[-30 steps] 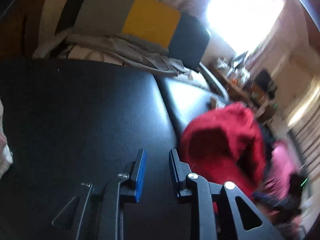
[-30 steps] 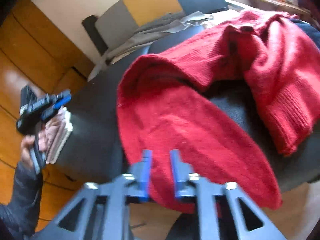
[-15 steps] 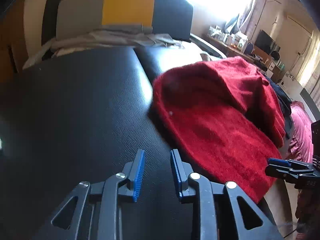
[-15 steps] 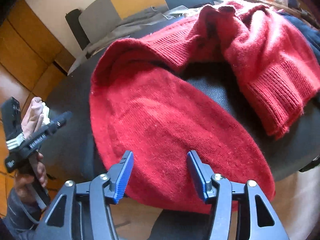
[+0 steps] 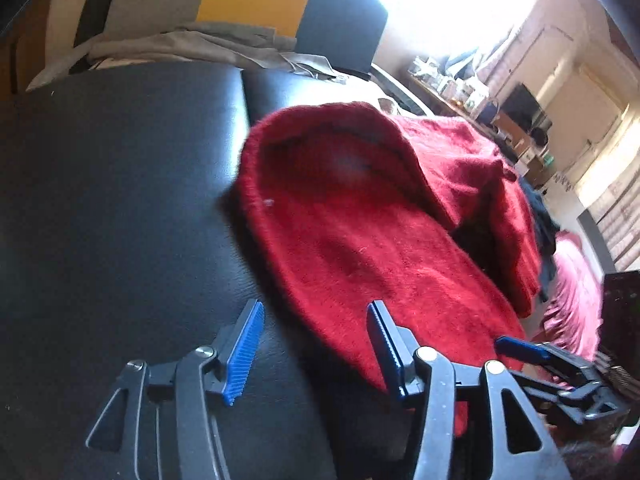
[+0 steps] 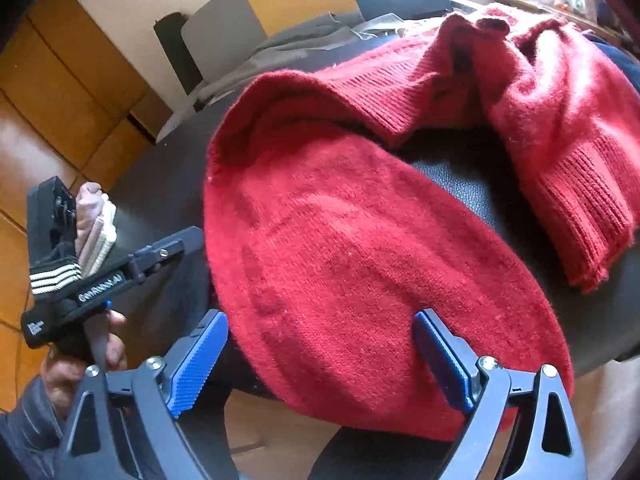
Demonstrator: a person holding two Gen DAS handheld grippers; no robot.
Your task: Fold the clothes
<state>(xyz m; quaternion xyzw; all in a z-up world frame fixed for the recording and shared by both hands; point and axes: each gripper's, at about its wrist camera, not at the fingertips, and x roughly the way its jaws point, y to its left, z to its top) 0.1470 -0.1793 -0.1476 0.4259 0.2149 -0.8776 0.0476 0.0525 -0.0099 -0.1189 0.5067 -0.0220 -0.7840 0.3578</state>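
Left tool [image 5: 316,352] and right tool [image 6: 320,364] are both spreading their jaws over the near edge of a red sweater [image 6: 360,248], pinching nothing. Its hem is hanging between the right tool's blue pads, which are not pressing it. Crumpled, the sweater is lying on a black counter [image 5: 112,200], beside folded pale cloth [image 6: 98,228] and below grey fabric [image 5: 192,46].
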